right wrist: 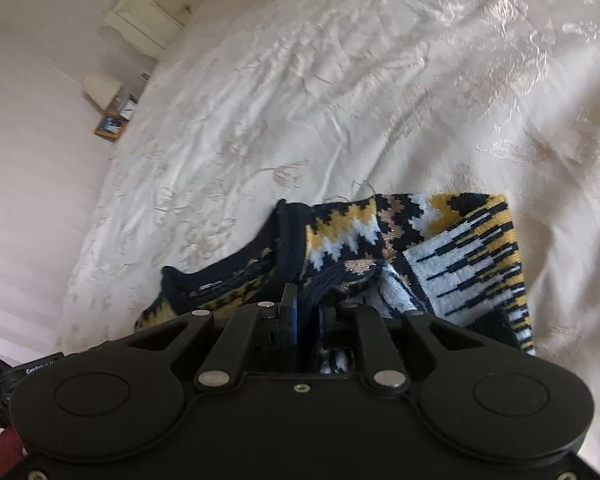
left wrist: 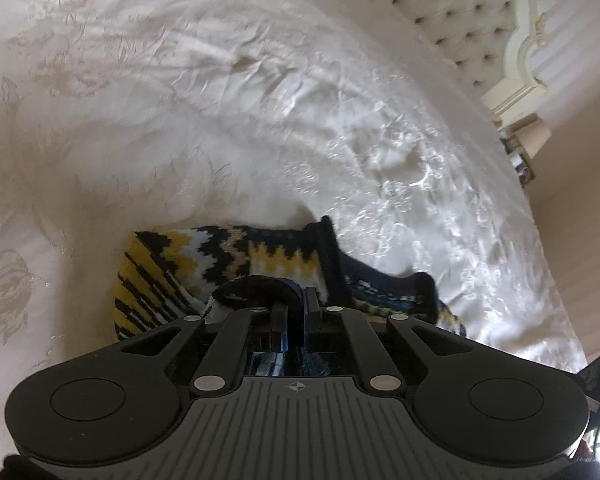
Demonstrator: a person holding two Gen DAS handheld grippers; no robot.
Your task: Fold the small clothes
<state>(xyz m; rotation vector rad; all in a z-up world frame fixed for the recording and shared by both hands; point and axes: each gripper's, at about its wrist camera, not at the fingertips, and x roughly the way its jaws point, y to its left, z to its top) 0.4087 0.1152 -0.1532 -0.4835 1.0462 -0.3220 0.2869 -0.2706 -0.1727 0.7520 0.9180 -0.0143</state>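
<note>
A bed (left wrist: 180, 100) spread with a cream, floral-patterned satin cover (right wrist: 340, 100) fills almost all of both views, its cloth creased and shining in the light. In the left wrist view a tufted headboard (left wrist: 460, 4) with a carved cream frame curves away toward one o'clock, and a pale striped wall (left wrist: 580, 80) runs down the edge at three o'clock; in the right wrist view the same headboard (right wrist: 140, 8) sits at eleven o'clock. Beside the bed in that view, at about nine o'clock, stands a small lamp shade (right wrist: 102, 88) over some blurred clutter that cannot be made out. The knitted garment (left wrist: 236, 264), black, yellow, white and tan in zigzag bands, lies crumpled on the cover at the near edge of the bed, at six o'clock from the centre of each view; a dark ribbed edge crosses it and a dark cuffed part trails toward four o'clock in the left view and eight o'clock in the right. The left gripper (left wrist: 296, 308) has its jaws drawn narrow, pinching a dark fold of the knitted garment (right wrist: 380, 232) between the blue pads. The right gripper (right wrist: 306, 312) is likewise nearly closed, with dark and tan knit bunched between its pads. Both grippers sit low over the garment, close to the cover
</note>
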